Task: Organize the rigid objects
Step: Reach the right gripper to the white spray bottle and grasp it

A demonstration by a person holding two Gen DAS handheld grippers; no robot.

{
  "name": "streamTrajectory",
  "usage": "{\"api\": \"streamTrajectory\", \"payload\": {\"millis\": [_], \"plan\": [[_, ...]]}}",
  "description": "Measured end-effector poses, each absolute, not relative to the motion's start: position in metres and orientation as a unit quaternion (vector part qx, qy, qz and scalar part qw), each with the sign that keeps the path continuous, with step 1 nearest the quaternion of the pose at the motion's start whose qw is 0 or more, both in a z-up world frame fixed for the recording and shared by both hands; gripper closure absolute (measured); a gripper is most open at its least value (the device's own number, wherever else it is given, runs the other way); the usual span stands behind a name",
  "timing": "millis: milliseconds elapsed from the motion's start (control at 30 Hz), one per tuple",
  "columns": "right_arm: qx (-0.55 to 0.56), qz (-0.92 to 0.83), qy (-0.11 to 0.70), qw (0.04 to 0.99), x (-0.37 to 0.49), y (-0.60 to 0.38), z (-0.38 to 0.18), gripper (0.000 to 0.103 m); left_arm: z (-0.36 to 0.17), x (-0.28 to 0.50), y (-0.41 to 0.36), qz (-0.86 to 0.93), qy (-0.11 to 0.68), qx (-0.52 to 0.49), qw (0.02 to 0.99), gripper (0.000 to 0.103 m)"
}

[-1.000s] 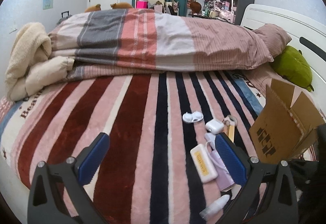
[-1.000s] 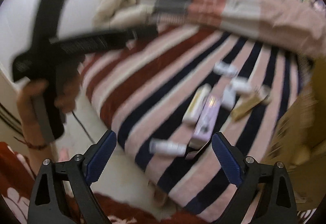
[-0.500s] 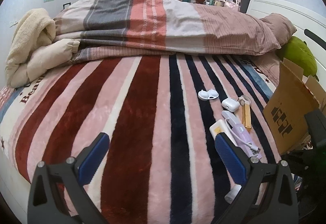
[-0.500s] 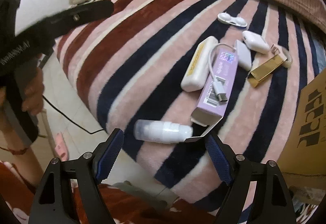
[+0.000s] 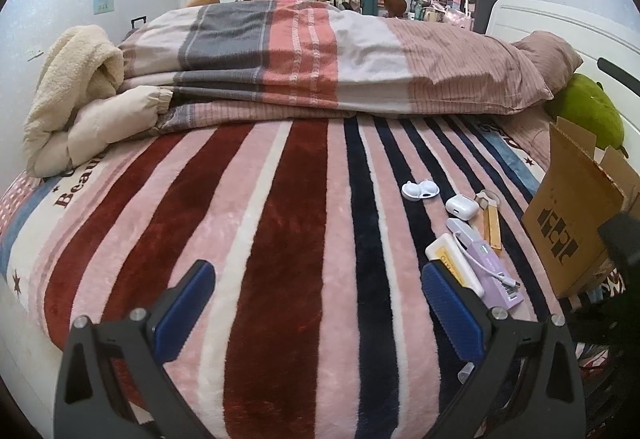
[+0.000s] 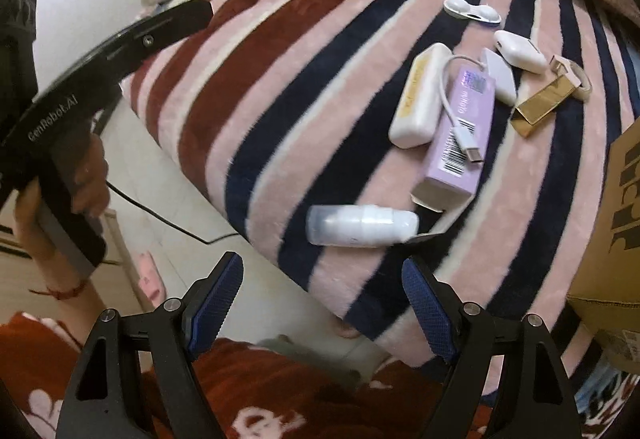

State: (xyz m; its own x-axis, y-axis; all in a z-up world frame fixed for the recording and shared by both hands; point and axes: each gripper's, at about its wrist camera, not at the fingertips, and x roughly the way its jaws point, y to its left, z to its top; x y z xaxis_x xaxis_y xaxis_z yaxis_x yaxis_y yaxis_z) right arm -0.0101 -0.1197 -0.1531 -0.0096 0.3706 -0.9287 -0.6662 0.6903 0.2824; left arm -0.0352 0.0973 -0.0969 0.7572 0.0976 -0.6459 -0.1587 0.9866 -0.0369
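Cardboard box (image 5: 568, 215) stands beside purple box (image 6: 460, 135); contents hidden.

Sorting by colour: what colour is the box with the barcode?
Light purple box, clearest in the right wrist view.

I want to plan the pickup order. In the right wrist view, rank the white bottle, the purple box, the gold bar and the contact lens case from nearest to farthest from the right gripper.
From the right gripper, open and empty:
1. White bottle, lying just ahead of the fingertips.
2. Purple box, beyond it, slightly right.
3. Gold bar, farther right, near the cardboard box.
4. Contact lens case, farthest up the blanket.
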Motion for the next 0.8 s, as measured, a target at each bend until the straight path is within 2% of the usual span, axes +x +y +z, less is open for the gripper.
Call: {"api": "streamTrajectory", "payload": {"millis": [100, 300, 367, 500, 600, 700, 800], "plan": [[-0.088, 0.373, 0.631, 0.674, -0.008, -0.123, -0.162, 0.023, -0.095, -0.039, 0.098, 0.071, 0.337, -0.044, 0.938, 0.000], [-0.138, 0.330, 0.586, 0.727, 0.001, -0.123, -0.164, 0.024, -0.097, -0.042, 0.102, 0.077, 0.338, -0.044, 0.937, 0.000], [-0.150, 0.323, 0.574, 0.737, 0.006, -0.124, -0.162, 0.030, -0.098, -0.041, 0.104, 0.078, 0.338, -0.044, 0.937, 0.000], [-0.174, 0.320, 0.572, 0.734, 0.008, -0.122, -0.168, 0.036, -0.100, -0.041, 0.106, 0.073, 0.339, -0.048, 0.937, 0.000], [-0.194, 0.320, 0.563, 0.737, 0.010, -0.112, -0.166, 0.044, -0.104, -0.039, 0.107, 0.060, 0.340, -0.055, 0.937, 0.000], [-0.199, 0.323, 0.556, 0.739, 0.009, -0.107, -0.168, 0.044, -0.104, -0.040, 0.105, 0.020, 0.312, -0.061, 0.948, 0.000], [-0.203, 0.336, 0.547, 0.740, 0.002, -0.101, -0.165, 0.044, -0.100, -0.035, 0.095, -0.021, 0.315, -0.036, 0.948, 0.000]]}}
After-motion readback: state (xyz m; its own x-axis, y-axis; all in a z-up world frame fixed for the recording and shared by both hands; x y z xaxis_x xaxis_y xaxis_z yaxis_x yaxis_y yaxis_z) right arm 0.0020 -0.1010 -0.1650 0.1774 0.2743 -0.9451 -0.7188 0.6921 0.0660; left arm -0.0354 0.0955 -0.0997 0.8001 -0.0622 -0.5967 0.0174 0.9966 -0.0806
